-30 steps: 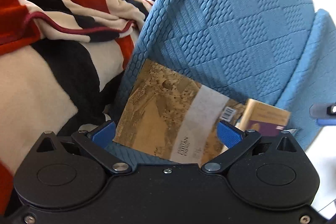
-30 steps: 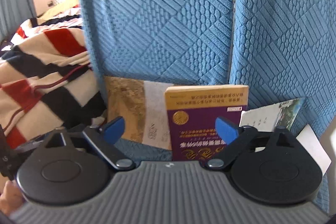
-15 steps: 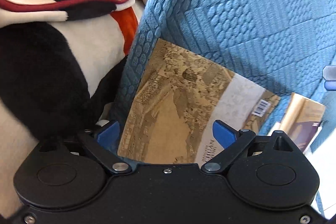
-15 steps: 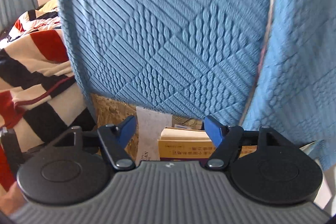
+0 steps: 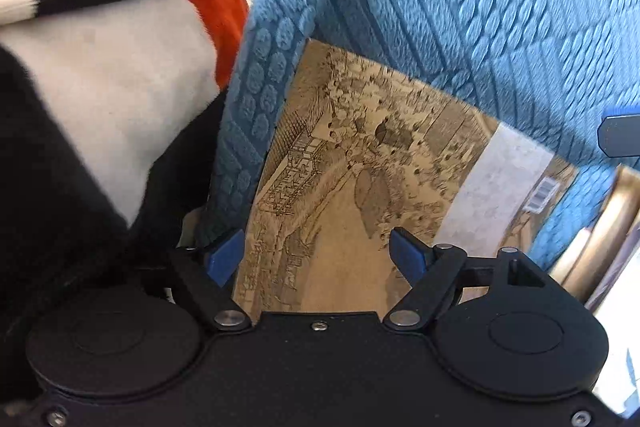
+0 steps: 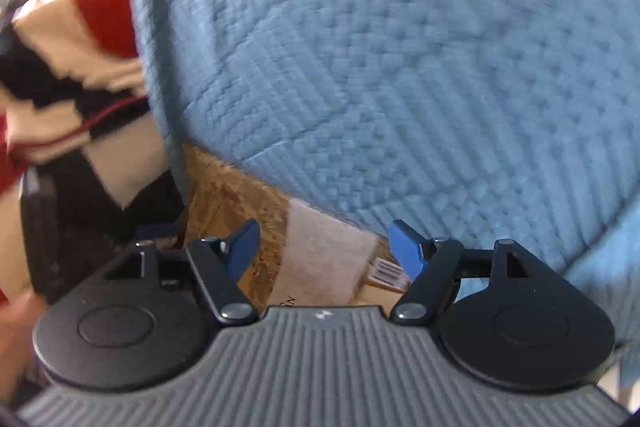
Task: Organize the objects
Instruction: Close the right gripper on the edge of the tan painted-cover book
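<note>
A tan book [image 5: 340, 195] with an ink drawing, a pale band and a barcode leans against a blue quilted cushion [image 5: 480, 7]. My left gripper [image 5: 316, 255] hovers low in front of its cover, jaws closing; the left pad sits by the book's left edge and the right pad over the cover, neither pressing. My right gripper [image 6: 324, 247] is open just above the same tan book [image 6: 320, 259], whose upper part the cushion [image 6: 400, 47] hides. A gold-edged purple book [image 5: 600, 227] stands to the right.
A red, black and cream striped blanket [image 5: 100, 67] is heaped left of the cushion and shows in the right wrist view too as a blurred blanket [image 6: 80, 47]. A dark finger of the other gripper [image 5: 620, 135] pokes in at the right edge.
Both grippers have come closer and lower toward the tan book. The left jaws have narrowed. The right gripper has swung left from the purple book to the tan one, jaws narrower.
</note>
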